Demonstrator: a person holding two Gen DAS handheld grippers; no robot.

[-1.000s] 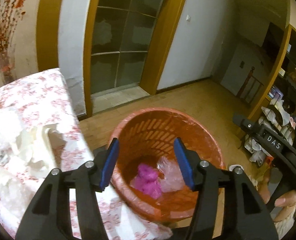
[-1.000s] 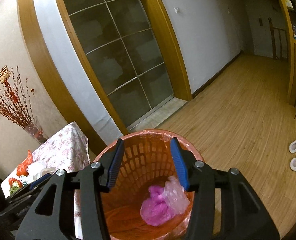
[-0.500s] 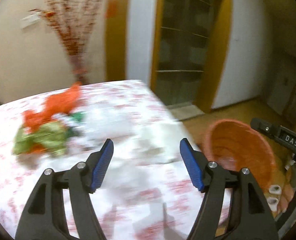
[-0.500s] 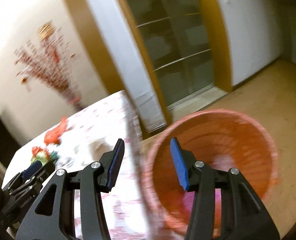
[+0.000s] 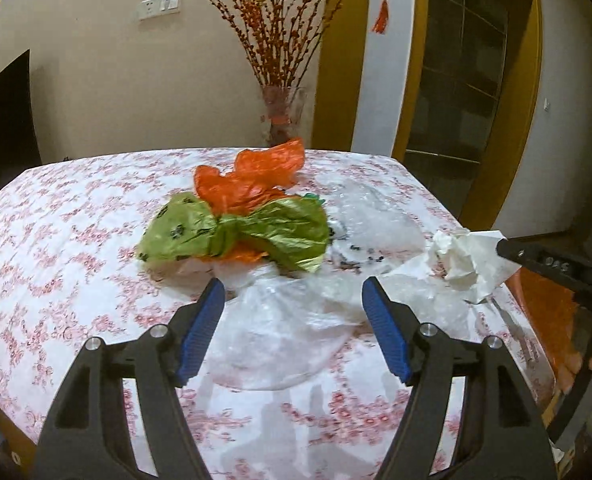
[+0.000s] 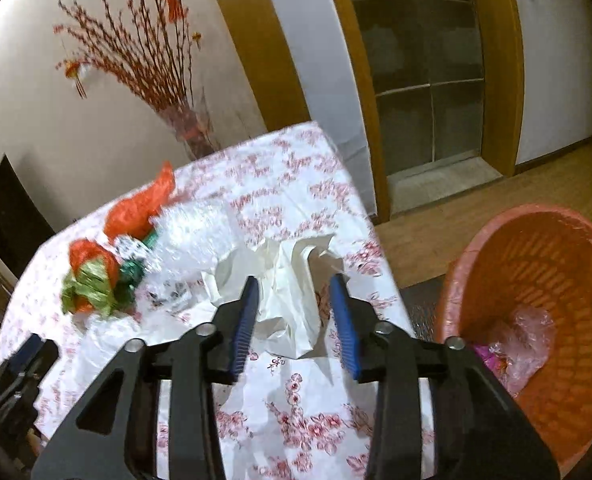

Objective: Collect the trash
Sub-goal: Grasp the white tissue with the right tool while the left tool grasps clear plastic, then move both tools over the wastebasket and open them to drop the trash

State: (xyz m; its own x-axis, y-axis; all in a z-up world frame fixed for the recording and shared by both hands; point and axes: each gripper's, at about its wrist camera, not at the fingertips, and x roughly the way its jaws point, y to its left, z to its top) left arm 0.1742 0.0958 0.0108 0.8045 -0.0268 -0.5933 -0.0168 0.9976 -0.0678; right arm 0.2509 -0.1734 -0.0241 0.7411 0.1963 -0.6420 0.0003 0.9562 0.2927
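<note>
Swung away from the basket (image 6: 555, 264) and round to the table (image 5: 76, 240); both views now filled with cloth and litter instead of the basket's inside. Left gripper (image 5: 292, 286) just been opening, now wide, nothing gripped, hovering over a clear plastic sheet (image 5: 280, 332). Right gripper (image 6: 294, 280) just been closing, now narrow, with the white paper wad (image 6: 288, 304) between the fingers but seemingly not yet pinched. Wad lying near the table's edge on the basket side; basket standing on the floor just beside that edge.

Risks, as judged from here:
- Closing too high on the wad: only a loose flap caught, then tearing or slipping out on the way to the basket.
- Pinching tablecloth along with the paper: cloth dragged, other litter shifted.
- Clear plastic hard to make out against the cloth: easily missed or only half gathered by the left side.
- Wad nudged off the edge and onto the floor, short of the basket.

Count:
- Two grippers.
- One basket, holding one pink bag (image 6: 491, 360) and one clear bag (image 6: 531, 332).
- On the table: one white paper wad, one green bag (image 5: 236, 236), one orange bag (image 5: 256, 176) (possibly a second piece under the green), at least two clear plastic sheets.
- One vase of red twigs (image 5: 282, 116) behind.
</note>
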